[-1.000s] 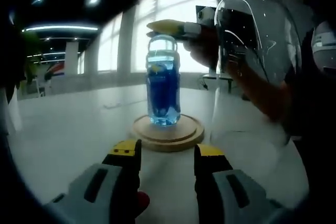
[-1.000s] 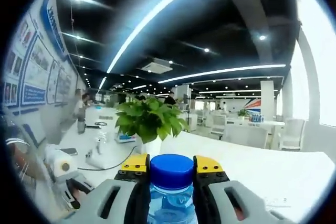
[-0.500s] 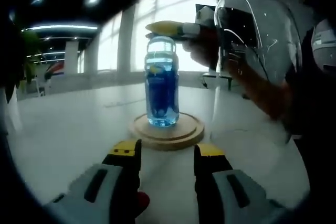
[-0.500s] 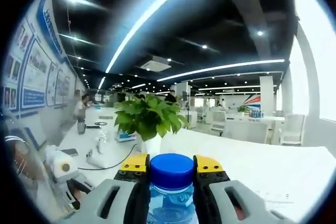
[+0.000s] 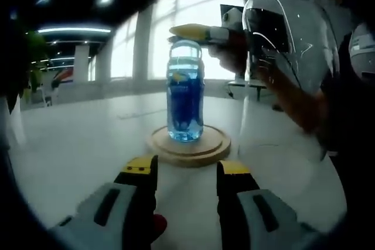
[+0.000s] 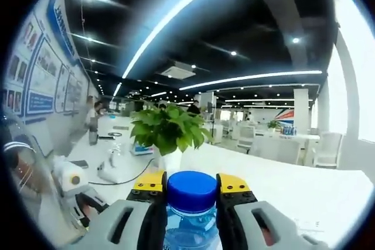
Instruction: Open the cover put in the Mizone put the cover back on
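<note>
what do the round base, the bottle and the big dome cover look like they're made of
Round base: likely wood, matte tan with a stepped rim. Bottle: clear, probably plastic, blue liquid showing through; its cap is glossy blue plastic. Dome cover: transparent, glass or acrylic, with bright reflections along its edge; which one is unclear.

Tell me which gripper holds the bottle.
The right gripper: its jaws clamp the bottle at the blue cap. The left gripper is open, short of it.
</note>
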Demonstrator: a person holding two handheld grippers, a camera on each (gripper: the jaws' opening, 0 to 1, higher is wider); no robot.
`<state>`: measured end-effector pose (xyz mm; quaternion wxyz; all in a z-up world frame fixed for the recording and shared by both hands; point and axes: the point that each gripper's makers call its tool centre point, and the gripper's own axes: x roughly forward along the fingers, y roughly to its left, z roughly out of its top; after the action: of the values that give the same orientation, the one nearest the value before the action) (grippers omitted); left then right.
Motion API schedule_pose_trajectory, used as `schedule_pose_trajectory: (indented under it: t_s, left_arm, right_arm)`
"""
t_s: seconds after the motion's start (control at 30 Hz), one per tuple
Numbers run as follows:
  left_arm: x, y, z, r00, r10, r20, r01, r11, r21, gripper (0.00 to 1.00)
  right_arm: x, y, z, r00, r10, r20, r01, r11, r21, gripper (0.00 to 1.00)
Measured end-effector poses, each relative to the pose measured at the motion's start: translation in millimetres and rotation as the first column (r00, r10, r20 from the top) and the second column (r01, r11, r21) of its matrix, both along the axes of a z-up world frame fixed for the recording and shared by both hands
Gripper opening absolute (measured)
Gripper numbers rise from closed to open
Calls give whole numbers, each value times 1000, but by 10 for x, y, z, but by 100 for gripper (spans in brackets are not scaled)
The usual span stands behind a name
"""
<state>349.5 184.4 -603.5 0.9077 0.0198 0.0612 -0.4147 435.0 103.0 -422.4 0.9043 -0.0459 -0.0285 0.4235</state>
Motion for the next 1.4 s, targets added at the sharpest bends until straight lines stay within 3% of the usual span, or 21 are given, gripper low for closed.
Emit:
schedule_pose_trajectory:
  t_s: [1.23,1.3,1.4]
  left_arm:
    - [42,42,57,999,28,20,-27,1000,-12,33]
    - [42,43,60,999,29,20,-28,1000,-13,33]
    - [44,43,66,999,29,20,-29,999,-17,33]
  right_arm:
    - [-57,-29,-35,999,0,-46,1,1000,17,24]
    - [25,-98,-153,999,1,-51,0,1000,18,24]
    - [17,-136,-173,999,-3,-52,4,1000,19,24]
